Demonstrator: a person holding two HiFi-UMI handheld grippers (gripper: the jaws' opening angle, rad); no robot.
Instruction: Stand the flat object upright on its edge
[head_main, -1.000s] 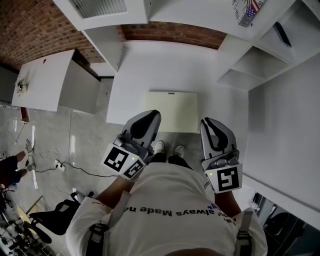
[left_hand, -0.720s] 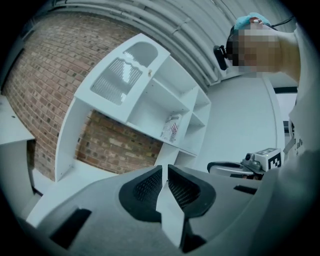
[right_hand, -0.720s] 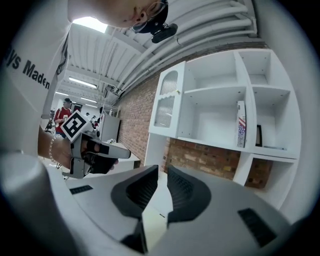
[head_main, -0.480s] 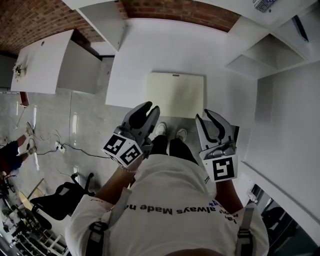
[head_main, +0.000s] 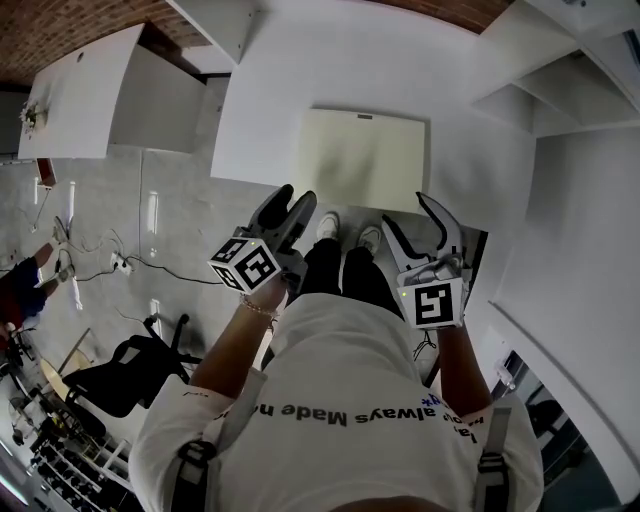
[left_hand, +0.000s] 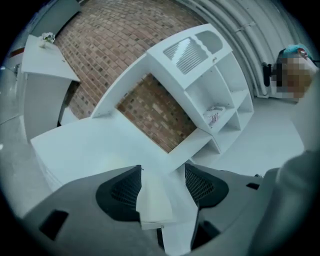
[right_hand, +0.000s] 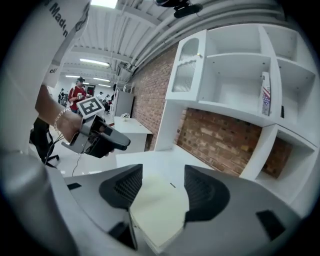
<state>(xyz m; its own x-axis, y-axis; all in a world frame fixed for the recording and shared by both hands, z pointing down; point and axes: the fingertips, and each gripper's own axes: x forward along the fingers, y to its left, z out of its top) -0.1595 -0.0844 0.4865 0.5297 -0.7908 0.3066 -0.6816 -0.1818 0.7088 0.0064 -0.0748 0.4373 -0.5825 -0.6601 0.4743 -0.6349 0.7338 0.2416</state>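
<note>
A pale yellow flat book (head_main: 365, 160) lies flat on the white table (head_main: 270, 110), its near edge at the table's front edge. My left gripper (head_main: 295, 197) hovers just short of the book's near left corner, and my right gripper (head_main: 407, 212) just short of its near right corner. Both pairs of jaws have just been opening and now stand open, pressing on nothing. In the left gripper view the book (left_hand: 155, 200) shows in the gap of the left gripper (left_hand: 163, 167). The right gripper (right_hand: 163, 170) frames the book (right_hand: 160, 210) likewise, with the left gripper (right_hand: 97, 135) off to the left.
A white shelf unit (head_main: 560, 70) stands at the table's right, against a brick wall (right_hand: 225, 135). A second white desk (head_main: 90, 90) is at the left. Cables and a black chair (head_main: 110, 375) lie on the grey floor. People stand far back (right_hand: 77, 95).
Both grippers have come down towards the table's front edge, and both pairs of jaws have gone from shut to open. The book has not moved.
</note>
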